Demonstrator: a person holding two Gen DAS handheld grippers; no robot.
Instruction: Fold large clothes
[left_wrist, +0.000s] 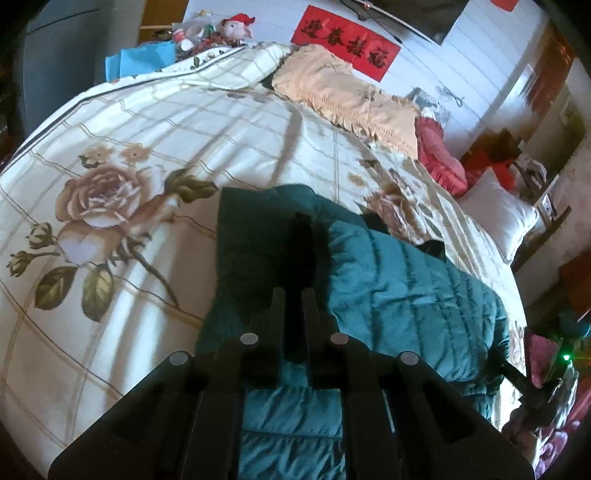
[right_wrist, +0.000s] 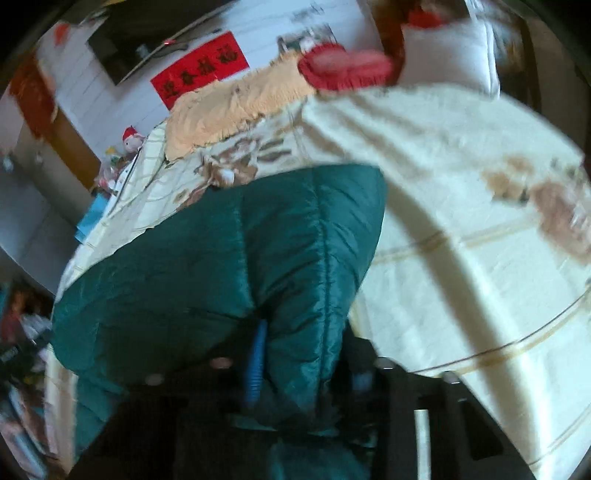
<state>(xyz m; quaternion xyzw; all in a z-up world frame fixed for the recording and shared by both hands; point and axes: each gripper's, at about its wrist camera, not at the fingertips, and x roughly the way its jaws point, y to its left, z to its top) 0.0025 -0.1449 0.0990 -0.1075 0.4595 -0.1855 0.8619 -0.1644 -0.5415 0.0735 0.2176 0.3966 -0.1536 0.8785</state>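
A puffy teal quilted jacket lies on the cream rose-printed bedspread. Left gripper fingers are pinched together on its dark edge; right gripper fingers clamp a bunched fold.

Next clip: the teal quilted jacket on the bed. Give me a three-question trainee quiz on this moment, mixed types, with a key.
1. True or false: the teal quilted jacket lies on the floral bedspread.
2. Which object leans against the wall, behind the peach fringed blanket? A) red banner B) blue bucket C) green lamp
3. Fill in: the left gripper has its jaws ____ on a fold of the jacket.

Key: 1 true; 2 A; 3 shut. In the right wrist view the right gripper also has jacket fabric bunched between its fingers.
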